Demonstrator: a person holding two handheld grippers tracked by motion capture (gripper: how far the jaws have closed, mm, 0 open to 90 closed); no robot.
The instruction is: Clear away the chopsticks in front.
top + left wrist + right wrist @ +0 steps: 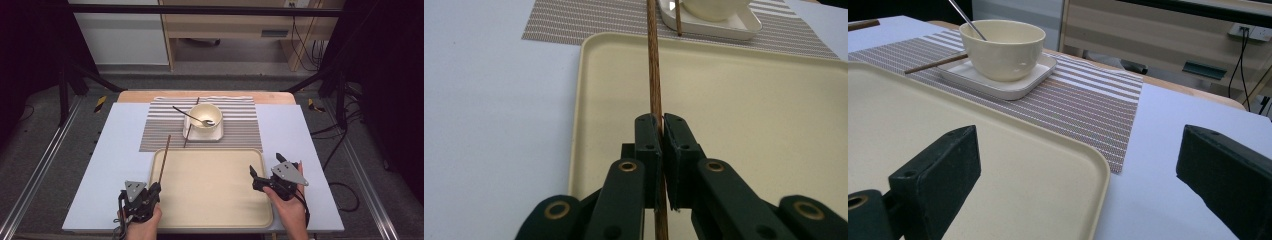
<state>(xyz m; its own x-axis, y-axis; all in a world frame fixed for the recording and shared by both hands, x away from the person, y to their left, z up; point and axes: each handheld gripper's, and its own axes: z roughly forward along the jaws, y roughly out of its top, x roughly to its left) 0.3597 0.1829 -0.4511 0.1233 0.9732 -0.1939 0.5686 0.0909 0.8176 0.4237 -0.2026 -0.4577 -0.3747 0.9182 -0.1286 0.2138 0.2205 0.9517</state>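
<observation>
No writing is legible; the left tongs (154, 189) pinch a slim brown wooden chopstick (164, 159) over the smooth cream tray's (215, 210) ten o'clock corner; the right tongs (266, 166) stand spread at three o'clock; beyond, at twelve, a cream bowl (205, 118) sits on a square saucer (204, 134) on a striped woven placemat (239, 125); pale table (110, 150).

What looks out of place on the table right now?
The chopsticks are split up: one is clamped in the left gripper over the tray's left edge, the other leans slanted on the plate beside the bowl. Nothing looks spilled.
</observation>
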